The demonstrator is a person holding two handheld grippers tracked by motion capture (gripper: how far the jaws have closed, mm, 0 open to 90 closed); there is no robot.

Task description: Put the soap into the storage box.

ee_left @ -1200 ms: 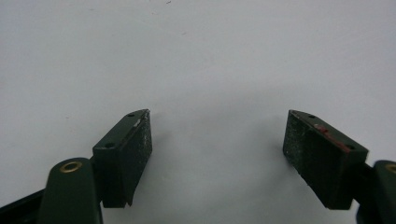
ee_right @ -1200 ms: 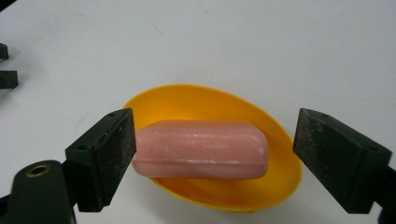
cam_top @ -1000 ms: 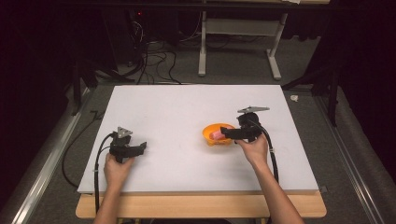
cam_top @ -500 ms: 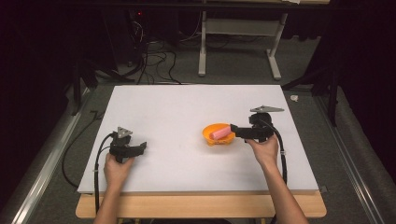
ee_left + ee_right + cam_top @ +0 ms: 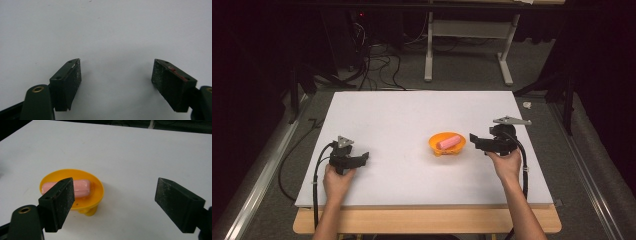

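An orange bowl [image 5: 447, 144] stands on the white bench [image 5: 412, 115], a little right of its middle, and serves as the landmark here. A pink block [image 5: 449, 142] lies inside the bowl, resting lengthwise across its hollow.

The right tongs [image 5: 474, 140] sit just right of the bowl, near it but apart, held in the right hand [image 5: 507, 162] with the jaws aimed toward the bowl. In the right gripper view the right tongs [image 5: 113, 200] are spread wide with nothing between them; the bowl [image 5: 95, 192] and the block [image 5: 80, 187] lie ahead and off toward the left jaw, which covers part of the block.

The left tongs [image 5: 362, 159] lie well to the left of the bowl, held in the left hand [image 5: 337, 180] low over the bench. In the left gripper view the left tongs [image 5: 116, 75] are also spread, with bare bench [image 5: 112, 32] between and beyond the jaws.
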